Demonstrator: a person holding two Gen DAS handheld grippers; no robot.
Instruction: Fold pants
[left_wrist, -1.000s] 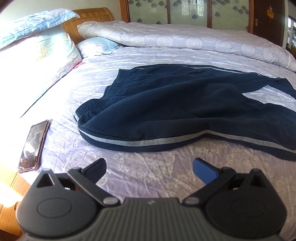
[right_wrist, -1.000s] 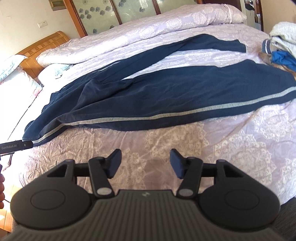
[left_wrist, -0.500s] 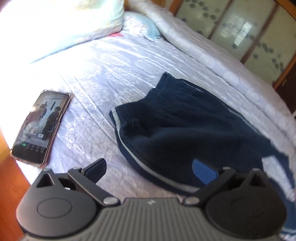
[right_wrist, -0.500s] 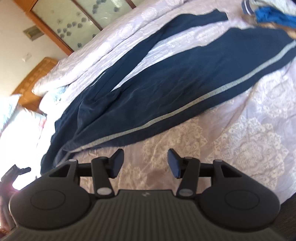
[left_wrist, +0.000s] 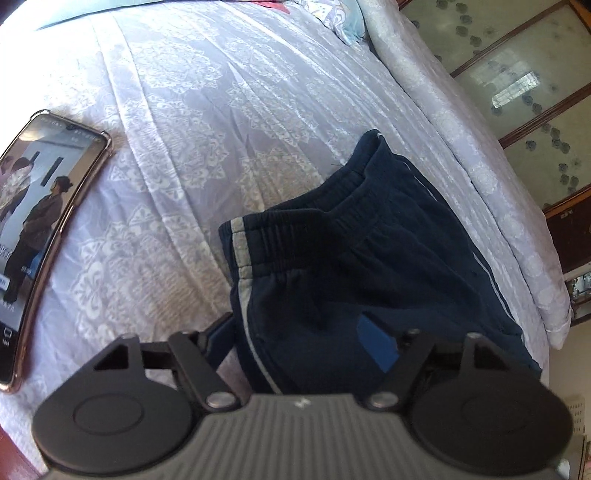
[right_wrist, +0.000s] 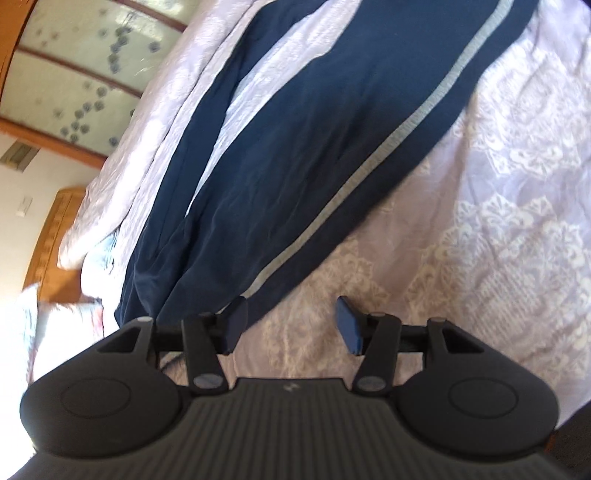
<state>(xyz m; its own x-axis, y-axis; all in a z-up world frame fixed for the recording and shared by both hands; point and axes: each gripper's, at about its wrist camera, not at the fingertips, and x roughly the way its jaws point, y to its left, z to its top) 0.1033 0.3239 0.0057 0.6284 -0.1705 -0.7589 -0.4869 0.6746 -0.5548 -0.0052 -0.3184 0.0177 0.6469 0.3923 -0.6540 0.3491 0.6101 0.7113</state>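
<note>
Navy blue pants (left_wrist: 369, 258) with a grey side stripe lie spread on the lilac bedspread (left_wrist: 192, 110). In the left wrist view the elastic waistband (left_wrist: 288, 229) is just ahead, and my left gripper (left_wrist: 295, 339) is open, its jaws straddling the near striped edge just above the cloth. In the right wrist view the pants' near leg (right_wrist: 332, 147) runs away up the bed, with the far leg beside it. My right gripper (right_wrist: 291, 325) is open over the bedspread, its left finger at the striped edge.
A phone (left_wrist: 40, 236) with a lit screen lies on the bed's left edge. A rolled quilt (left_wrist: 480, 147) runs along the far side before glass-panelled doors (left_wrist: 535, 92). A wooden headboard (right_wrist: 48, 236) and pillows (right_wrist: 55, 325) are at the left.
Both grippers have tilted and moved closer to the pants. The left one has come down over the waistband corner; the right one has closed in on the near leg's striped edge.
</note>
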